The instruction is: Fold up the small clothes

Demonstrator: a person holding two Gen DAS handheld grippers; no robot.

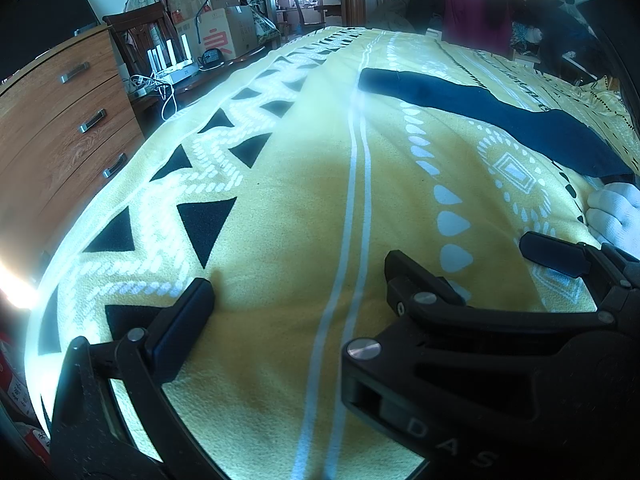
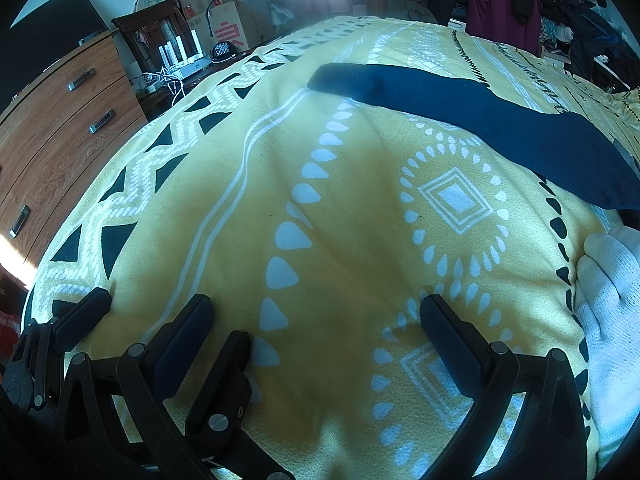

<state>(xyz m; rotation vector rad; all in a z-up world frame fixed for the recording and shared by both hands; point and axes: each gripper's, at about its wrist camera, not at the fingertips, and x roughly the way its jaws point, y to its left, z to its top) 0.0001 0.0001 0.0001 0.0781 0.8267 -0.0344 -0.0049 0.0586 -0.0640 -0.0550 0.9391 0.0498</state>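
A dark navy garment (image 1: 480,116) (image 2: 480,120) lies as a long flat strip across the far right of the yellow patterned blanket (image 1: 280,220) (image 2: 352,216). My left gripper (image 1: 316,308) (image 2: 160,332) is open and low over the blanket, well short of the garment. Its right finger is hidden behind the right gripper's body. My right gripper (image 2: 320,320) (image 1: 476,264) sits close beside it, open, with only blanket between its fingers. The two grippers overlap side by side. A white-gloved hand (image 1: 616,216) (image 2: 612,300) rests at the right edge, near the garment's near end.
A wooden dresser (image 1: 68,128) (image 2: 60,132) stands along the bed's left side. Beyond it are a chair (image 1: 140,36), cables and stacked cardboard boxes (image 1: 224,28). Piled clothes (image 2: 520,4) sit past the bed's far right.
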